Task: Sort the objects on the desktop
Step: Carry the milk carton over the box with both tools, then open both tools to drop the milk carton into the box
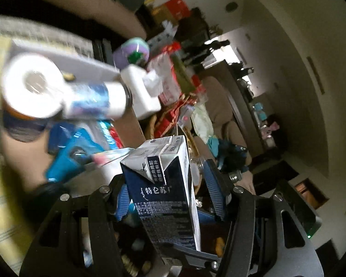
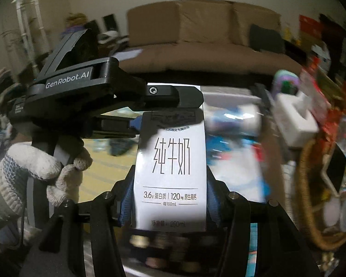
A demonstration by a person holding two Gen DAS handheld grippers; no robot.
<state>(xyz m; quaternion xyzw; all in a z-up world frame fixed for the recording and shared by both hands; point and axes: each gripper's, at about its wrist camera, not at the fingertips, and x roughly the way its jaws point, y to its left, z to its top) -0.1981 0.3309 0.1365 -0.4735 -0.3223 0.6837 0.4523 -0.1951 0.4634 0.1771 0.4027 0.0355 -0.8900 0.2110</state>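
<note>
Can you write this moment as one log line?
right gripper: shut on milk carton | left gripper: at its top, grip unclear
</note>
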